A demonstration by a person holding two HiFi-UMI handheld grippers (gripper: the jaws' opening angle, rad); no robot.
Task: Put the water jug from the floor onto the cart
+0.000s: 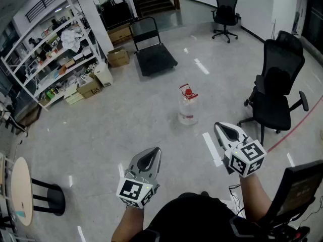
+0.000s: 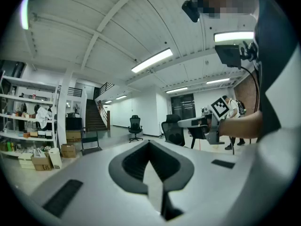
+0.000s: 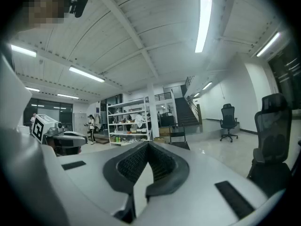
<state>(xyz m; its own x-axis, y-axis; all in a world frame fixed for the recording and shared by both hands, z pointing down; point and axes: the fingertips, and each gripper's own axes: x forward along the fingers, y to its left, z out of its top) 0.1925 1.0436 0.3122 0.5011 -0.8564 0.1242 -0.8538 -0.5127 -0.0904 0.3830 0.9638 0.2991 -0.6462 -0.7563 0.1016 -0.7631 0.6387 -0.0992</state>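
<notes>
Head view, water jug (image 1: 187, 106): clear with a red cap, upright on the grey floor (image 1: 151, 115), touched by nothing.
Head view, cart (image 1: 154, 54): black flat platform with its handle raised, beyond the water jug and well apart from it.
Head view, left tool (image 1: 152, 156): on the near side of the water jug, to its left, well apart from it.
Head view, right tool (image 1: 222, 130): on the near side of the water jug, to its right, nearer to it than the left tool but not touching.
Head view, office chair (image 1: 277, 84): black, to the right of the water jug.
Head view, shelving (image 1: 50, 59): far left of the water jug, with cardboard boxes (image 1: 91, 87) at its foot.
Left gripper view, left tool: jaws pressed together with nothing between them; the right tool shows ahead at the right, the cart far off at the left.
Right gripper view, right tool: jaws pressed together, empty; the left tool shows at the left, with the shelving and cart beyond.
</notes>
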